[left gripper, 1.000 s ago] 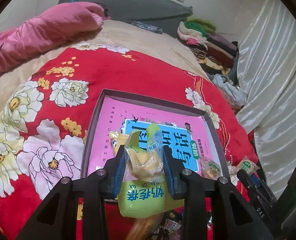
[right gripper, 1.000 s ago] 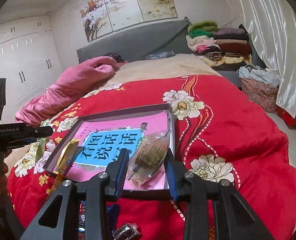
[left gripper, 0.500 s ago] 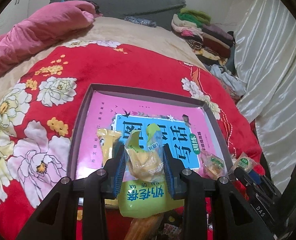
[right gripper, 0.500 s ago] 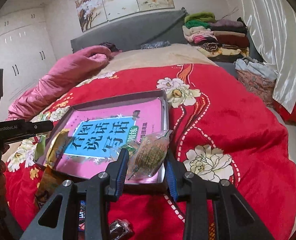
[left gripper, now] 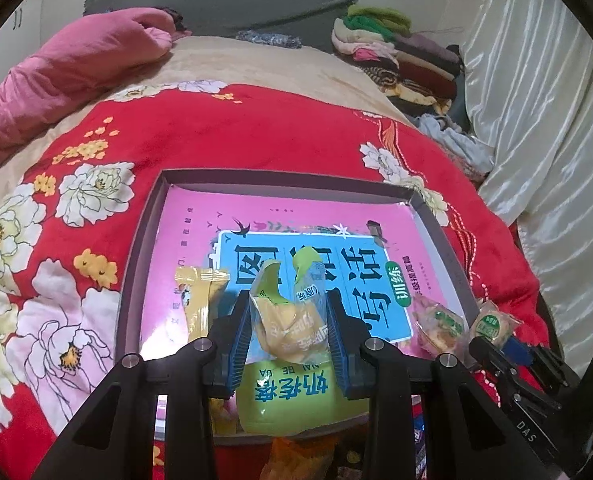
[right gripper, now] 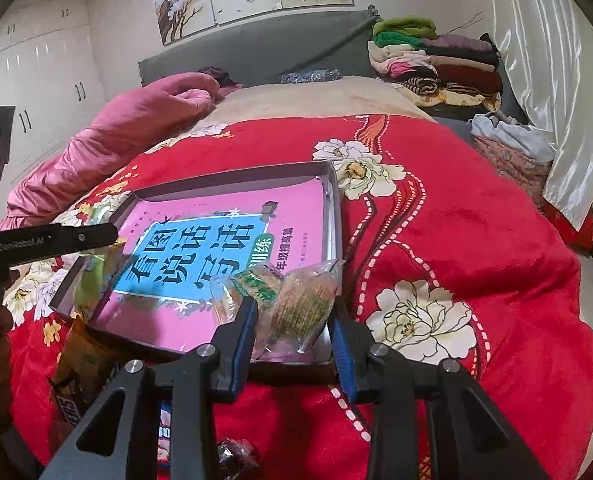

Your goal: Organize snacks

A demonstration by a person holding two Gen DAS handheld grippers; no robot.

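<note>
Grey tray (left gripper: 442,232) on the red quilt (left gripper: 236,132) now fills more of both views than 1 second ago: both hands have dropped closer to it, so placement looks near. Left gripper (left gripper: 289,330) is clamped narrow on a yellow packet (left gripper: 292,326), held over the tray's near edge. Right gripper (right gripper: 294,312) pinches a clear cracker pack (right gripper: 302,304) over the tray's near right corner. Inside the tray: a pink book (left gripper: 288,224) lining the floor, 1 orange packet (left gripper: 198,300) near the left wall, 1 cracker pack (left gripper: 436,322) by the right wall. Loose snacks (right gripper: 232,454) lie on the quilt in front of the tray, not yet sorted.
</note>
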